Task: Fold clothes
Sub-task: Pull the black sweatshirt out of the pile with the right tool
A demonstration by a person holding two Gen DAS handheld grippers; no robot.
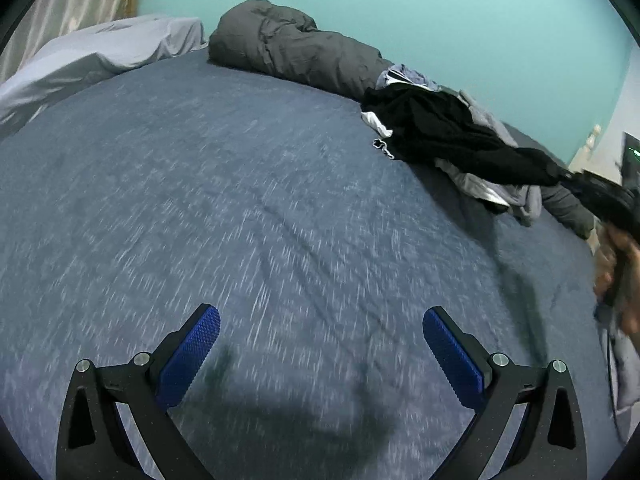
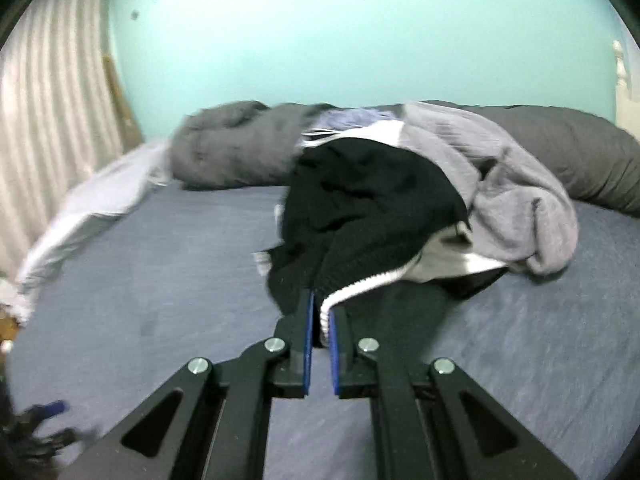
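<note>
A black garment with a white ribbed edge (image 2: 368,208) lies on top of a pile of clothes on the blue bed sheet (image 2: 160,264). My right gripper (image 2: 320,304) is shut on the edge of this black garment and pulls it out from the pile. A grey garment (image 2: 516,208) lies in the pile to its right. In the left wrist view the black garment (image 1: 448,132) stretches right toward my right gripper (image 1: 568,178). My left gripper (image 1: 320,320) is open and empty above the bare sheet (image 1: 240,200).
A rolled dark grey duvet (image 1: 288,48) lies along the turquoise wall at the back. A pale pillow (image 1: 92,56) sits at the far left. White curtains (image 2: 48,120) hang to the left. My left gripper also shows at the lower left of the right wrist view (image 2: 44,424).
</note>
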